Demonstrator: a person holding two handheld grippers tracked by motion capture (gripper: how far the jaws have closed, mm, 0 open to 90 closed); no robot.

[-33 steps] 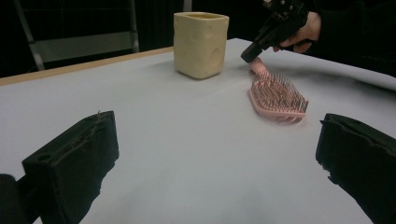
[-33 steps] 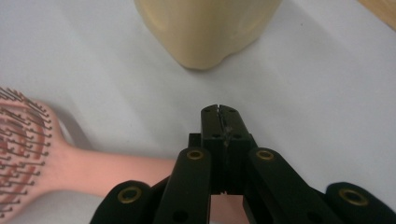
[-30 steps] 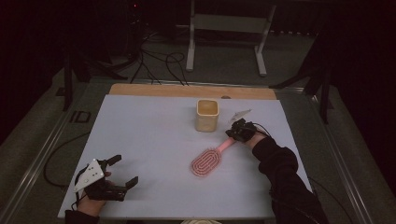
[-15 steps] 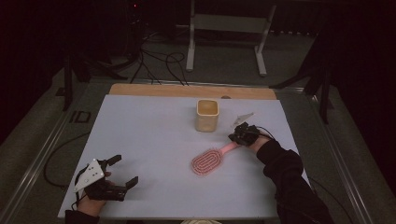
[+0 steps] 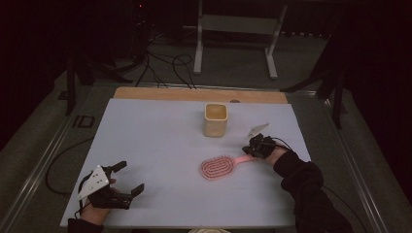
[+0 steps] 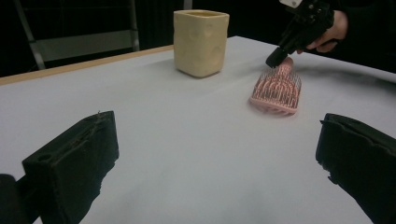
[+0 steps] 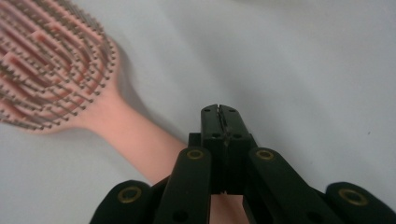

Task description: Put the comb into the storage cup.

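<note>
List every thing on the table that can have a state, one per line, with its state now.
Hairbrush: lying flat, bristles up, handle toward the right gripper.
Cup: upright, open top; contents cannot be told.
Left gripper: jaws wide apart, holding nothing, low over the table.
Right gripper: jaws closed together, tips empty, above the brush handle; whether it touches the handle cannot be told.
</note>
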